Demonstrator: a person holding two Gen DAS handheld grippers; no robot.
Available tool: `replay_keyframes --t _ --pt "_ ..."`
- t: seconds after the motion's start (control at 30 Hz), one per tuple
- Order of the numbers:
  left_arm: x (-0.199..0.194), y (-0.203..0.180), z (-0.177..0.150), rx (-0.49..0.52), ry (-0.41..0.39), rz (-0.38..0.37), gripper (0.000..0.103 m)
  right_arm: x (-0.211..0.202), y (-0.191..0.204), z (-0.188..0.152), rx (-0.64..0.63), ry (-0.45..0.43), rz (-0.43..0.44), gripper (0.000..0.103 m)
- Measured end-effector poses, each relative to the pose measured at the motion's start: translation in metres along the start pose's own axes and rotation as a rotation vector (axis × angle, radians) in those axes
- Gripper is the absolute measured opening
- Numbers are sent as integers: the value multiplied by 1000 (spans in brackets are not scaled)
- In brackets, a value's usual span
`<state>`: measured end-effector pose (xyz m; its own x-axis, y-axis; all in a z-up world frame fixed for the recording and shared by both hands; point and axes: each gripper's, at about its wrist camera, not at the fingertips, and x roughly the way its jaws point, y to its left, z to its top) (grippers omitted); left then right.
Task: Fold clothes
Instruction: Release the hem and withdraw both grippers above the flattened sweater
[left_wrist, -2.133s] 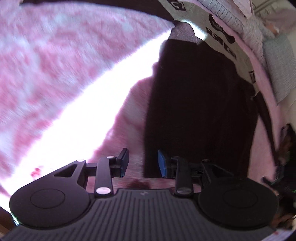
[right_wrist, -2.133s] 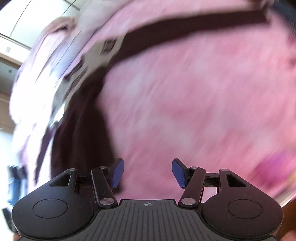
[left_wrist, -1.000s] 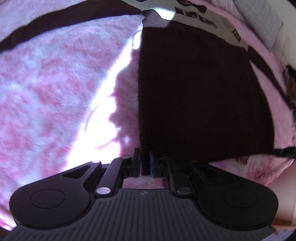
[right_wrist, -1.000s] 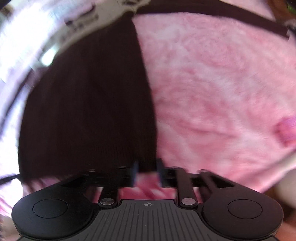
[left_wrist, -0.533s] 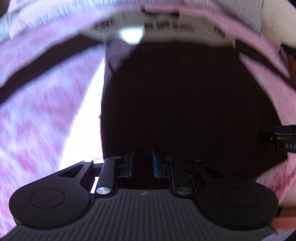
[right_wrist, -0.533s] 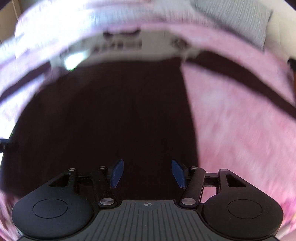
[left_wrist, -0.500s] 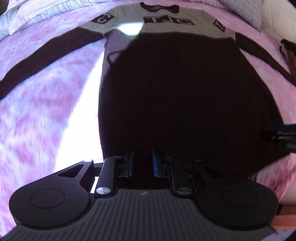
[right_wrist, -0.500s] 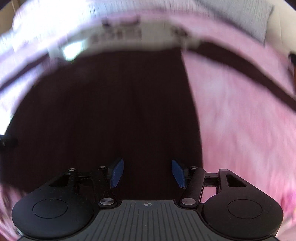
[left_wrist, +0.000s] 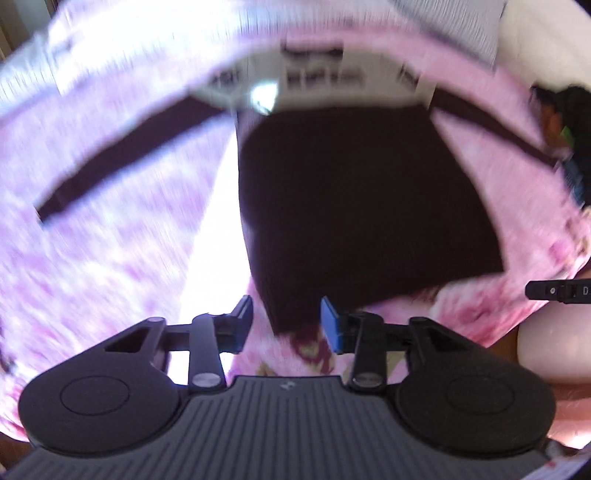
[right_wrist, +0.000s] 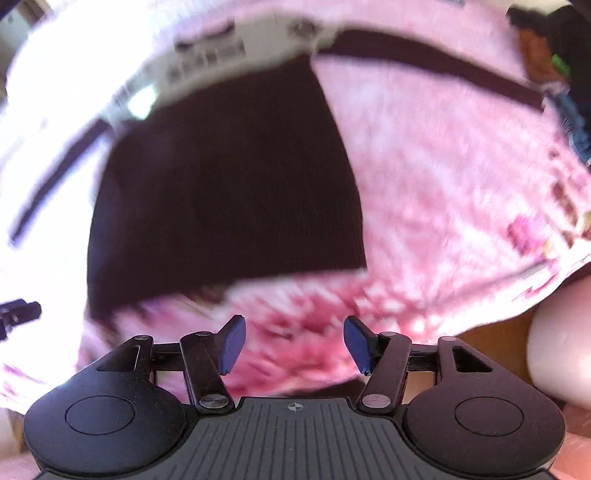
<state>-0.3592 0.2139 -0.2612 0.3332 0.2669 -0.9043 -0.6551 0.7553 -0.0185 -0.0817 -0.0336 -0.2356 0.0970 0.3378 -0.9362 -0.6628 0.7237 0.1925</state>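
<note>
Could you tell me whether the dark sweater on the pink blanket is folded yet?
Spread flat: sweater body lies open, both sleeves stretched outward.

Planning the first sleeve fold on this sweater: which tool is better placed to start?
Left, probably. The left tool, open and empty, hangs over the sweater hem's left corner, on the left sleeve's side. The right tool hangs over blanket.

The sweater (left_wrist: 354, 206) lay spread flat on the blanket (left_wrist: 110, 258), collar end far, hem near, a sleeve (left_wrist: 122, 155) stretched out to the left and another (right_wrist: 436, 70) to the right. A pillow (left_wrist: 458, 29) sat beyond it, at far right.
</note>
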Motion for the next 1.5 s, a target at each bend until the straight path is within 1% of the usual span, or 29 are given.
replay_keyframes --t 0.03,0.07,0.13,0.23,0.27,0.3,0.4,0.43,0.47,0.53,0.63,0.8,0.93,1.0,1.2,1.5 --pt "-19 0 6 1 -26 3 46 -16 8 8 -5 -21 14 56" --pt "-37 -1 12 3 -53 7 50 -30 21 14 -12 -42 24 56" --pt "-71 -4 21 3 -115 9 62 -62 34 28 -44 -95 32 56" --pt "-111 -12 28 5 -190 19 69 -100 51 36 -114 -169 11 56" --pt "-122 -17 27 0 -215 20 70 -112 56 37 -140 -187 10 56" --pt "-131 -19 33 -10 -231 23 74 -121 59 38 -164 -199 8 56" --pt "-151 -37 33 -32 -265 24 81 -144 65 31 -210 -227 20 56" --pt "-152 -46 38 -36 -268 29 81 -148 64 27 -214 -230 31 56" --pt "-157 -50 35 -40 -265 32 82 -155 63 25 -214 -228 43 56" --pt "-167 -59 31 -49 -263 35 87 -168 57 16 -205 -232 58 56" --pt "-181 -69 16 -78 -281 44 92 -181 50 3 -227 -251 68 56" --pt "-206 -86 -15 -116 -301 70 96 -193 39 -25 -262 -253 65 56" --pt "-219 -98 -38 -117 -291 91 96 -199 32 -49 -268 -232 76 56" --pt "-226 -104 -47 -109 -281 119 96 -202 31 -59 -273 -226 76 56" --pt "-234 -112 -64 -95 -260 144 96 -208 29 -82 -284 -224 60 56" --pt "-233 -115 -80 -83 -226 147 96 -206 28 -100 -276 -190 47 56"
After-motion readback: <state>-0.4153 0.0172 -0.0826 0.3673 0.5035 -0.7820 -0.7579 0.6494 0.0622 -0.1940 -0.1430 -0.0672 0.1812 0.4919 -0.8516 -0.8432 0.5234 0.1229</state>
